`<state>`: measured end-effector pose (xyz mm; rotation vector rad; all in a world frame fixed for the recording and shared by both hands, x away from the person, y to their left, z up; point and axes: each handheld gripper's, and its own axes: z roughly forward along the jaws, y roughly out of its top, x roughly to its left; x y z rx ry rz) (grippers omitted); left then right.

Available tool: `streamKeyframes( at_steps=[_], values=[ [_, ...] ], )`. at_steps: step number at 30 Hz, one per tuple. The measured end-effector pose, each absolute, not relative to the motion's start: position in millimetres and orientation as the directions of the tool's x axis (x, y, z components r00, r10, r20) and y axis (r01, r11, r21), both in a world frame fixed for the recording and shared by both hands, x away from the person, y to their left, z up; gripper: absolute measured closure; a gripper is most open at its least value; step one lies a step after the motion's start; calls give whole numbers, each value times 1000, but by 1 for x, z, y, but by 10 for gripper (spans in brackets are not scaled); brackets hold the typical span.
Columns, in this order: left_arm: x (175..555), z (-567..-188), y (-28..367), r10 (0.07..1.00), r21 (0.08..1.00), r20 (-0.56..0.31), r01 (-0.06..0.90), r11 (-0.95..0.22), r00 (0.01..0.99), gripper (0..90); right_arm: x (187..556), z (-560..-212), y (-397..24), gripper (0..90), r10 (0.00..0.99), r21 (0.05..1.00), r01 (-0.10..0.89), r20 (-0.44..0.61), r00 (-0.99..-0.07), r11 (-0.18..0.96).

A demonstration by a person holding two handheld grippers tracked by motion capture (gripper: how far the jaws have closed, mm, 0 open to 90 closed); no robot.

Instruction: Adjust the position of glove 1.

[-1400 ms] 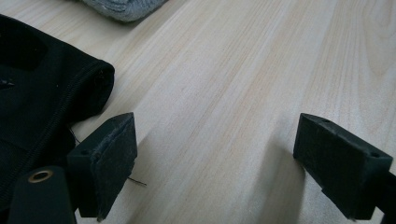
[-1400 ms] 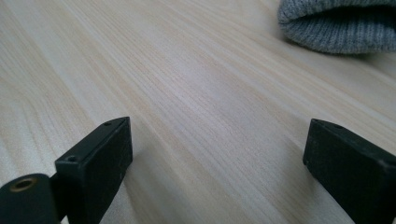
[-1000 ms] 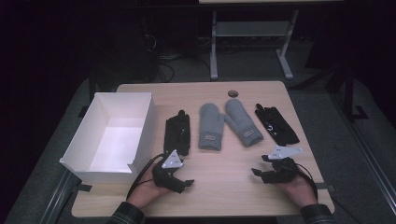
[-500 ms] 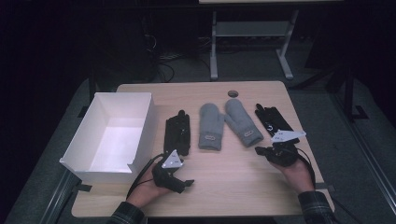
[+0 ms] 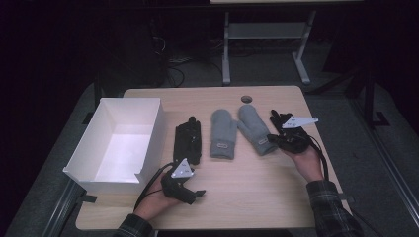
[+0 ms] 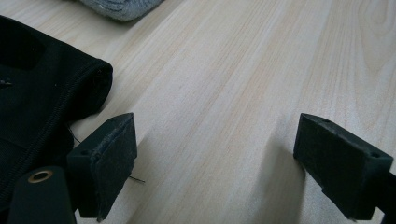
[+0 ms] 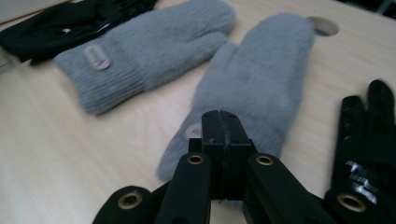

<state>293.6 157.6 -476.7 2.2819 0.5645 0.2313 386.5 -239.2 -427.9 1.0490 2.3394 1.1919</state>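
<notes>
My right gripper (image 5: 282, 139) is out over the right side of the table (image 5: 257, 197), wrist extended forward, jaws pointing toward the cuff of the right-hand grey mitten (image 5: 255, 129). Its jaws have just been closing and now sit pressed flat together with nothing between them; in the right gripper view the closed tips hang just above the mitten's cuff, and I cannot tell if they touch it. My left gripper (image 5: 191, 195) rests near the front edge, jaws wide apart over bare wood, holding nothing.

The black glove (image 5: 277, 118) beside my right hand is partly covered by the gripper. The other black glove (image 5: 188, 141) is cut off at the left gripper view's edge.

The mitten is fuzzy, lying flat, thumb toward its twin (image 5: 222, 134), with a small oval label near the ribbed cuff. White box (image 5: 148, 133) stands at far left.
</notes>
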Motion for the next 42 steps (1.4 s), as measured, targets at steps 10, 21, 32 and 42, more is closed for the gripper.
streamKeyframes(
  at_steps=[10, 21, 32, 42],
  values=[
    [294, -477, 158, 466, 719, -5, 328, -613, 885, 128, 413, -437, -229, 900, 728, 774, 484, 44, -684, 408],
    [293, -476, 158, 465, 714, 1, 325, -620, 885, 128, 409, -445, -221, 900, 707, 738, 505, 54, -706, 448],
    [293, -477, 159, 468, 716, 0, 326, -617, 884, 128, 383, -445, -220, 900, 680, 722, 518, 91, -728, 458],
    [292, -477, 159, 470, 717, -2, 329, -615, 883, 128, 346, -446, -219, 900, 631, 717, 511, 129, -765, 474]
  ],
)
